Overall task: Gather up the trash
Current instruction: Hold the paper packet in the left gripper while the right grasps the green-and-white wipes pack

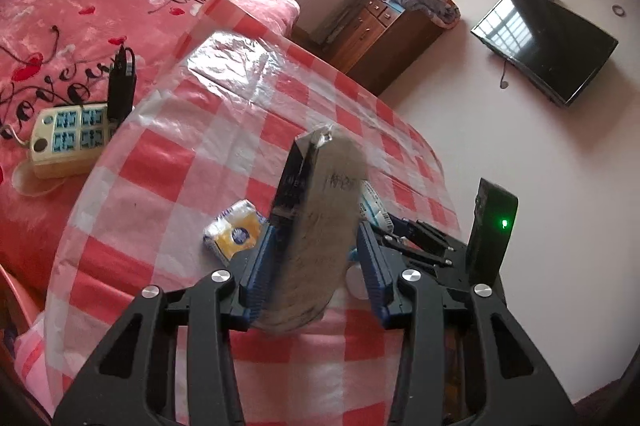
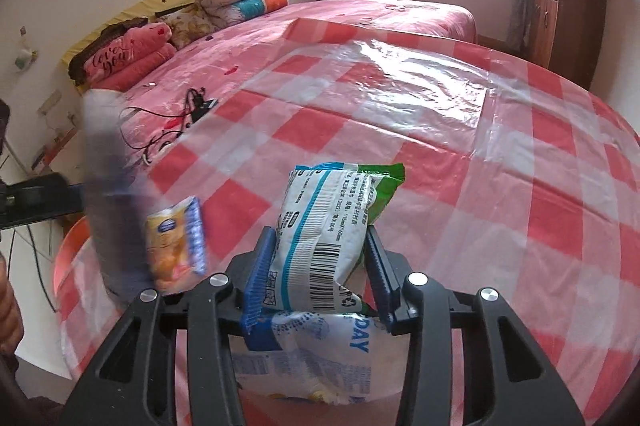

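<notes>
I had my right gripper [image 2: 320,266] squeezed on a light, crinkly white wrapper [image 2: 320,238] low in the middle, my left gripper [image 1: 316,266] pinching a thin, bendy grey packet [image 1: 320,226], so I thought grabbing their fat middles worked best.

each camera sits close behind its own blue-padded gripper, looking forward and steeply down. the left wrist view faces the round table under a red-and-white checked plastic cloth [image 1: 168,154] and a wall-hung black television [image 1: 548,46]; the right wrist view faces that table [image 2: 460,166]. both share the pink-covered bed [image 1: 100,6] [image 2: 360,14].
</notes>
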`<state>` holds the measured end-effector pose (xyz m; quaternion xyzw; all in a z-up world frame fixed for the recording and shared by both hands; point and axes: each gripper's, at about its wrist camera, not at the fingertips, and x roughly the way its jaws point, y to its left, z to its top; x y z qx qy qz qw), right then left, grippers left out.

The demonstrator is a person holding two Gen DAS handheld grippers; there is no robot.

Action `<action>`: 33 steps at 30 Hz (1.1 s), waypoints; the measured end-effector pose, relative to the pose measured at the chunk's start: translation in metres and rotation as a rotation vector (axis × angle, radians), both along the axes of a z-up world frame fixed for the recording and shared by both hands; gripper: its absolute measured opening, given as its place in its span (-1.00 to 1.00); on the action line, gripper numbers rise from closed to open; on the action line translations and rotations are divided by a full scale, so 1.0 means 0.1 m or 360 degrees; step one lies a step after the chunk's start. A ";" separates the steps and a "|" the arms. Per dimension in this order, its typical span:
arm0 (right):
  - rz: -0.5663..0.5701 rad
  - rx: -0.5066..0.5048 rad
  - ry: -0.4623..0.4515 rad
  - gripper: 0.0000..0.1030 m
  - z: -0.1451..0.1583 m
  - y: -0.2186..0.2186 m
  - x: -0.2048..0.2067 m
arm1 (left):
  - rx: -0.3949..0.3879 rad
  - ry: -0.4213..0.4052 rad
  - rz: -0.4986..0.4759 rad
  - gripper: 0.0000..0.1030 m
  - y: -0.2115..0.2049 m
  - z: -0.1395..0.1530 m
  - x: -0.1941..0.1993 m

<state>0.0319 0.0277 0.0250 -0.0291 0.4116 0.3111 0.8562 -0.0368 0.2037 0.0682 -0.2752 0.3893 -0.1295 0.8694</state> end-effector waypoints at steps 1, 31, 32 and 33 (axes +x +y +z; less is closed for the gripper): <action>0.0005 0.0009 -0.0003 -0.11 0.02 0.01 -0.06 | -0.0003 -0.0006 -0.0002 -0.16 0.00 0.00 -0.03; -0.0215 0.0073 0.0012 -0.11 0.07 -0.59 -0.69 | 0.0849 0.0305 0.0012 0.30 -0.72 -0.37 0.78; -0.0217 0.0075 0.0008 -0.11 0.08 -0.60 -0.70 | 0.0835 0.0308 0.0022 0.28 -0.71 -0.37 0.78; -0.0218 0.0077 0.0007 -0.11 0.08 -0.60 -0.70 | 0.0832 0.0301 0.0037 0.25 -0.69 -0.36 0.76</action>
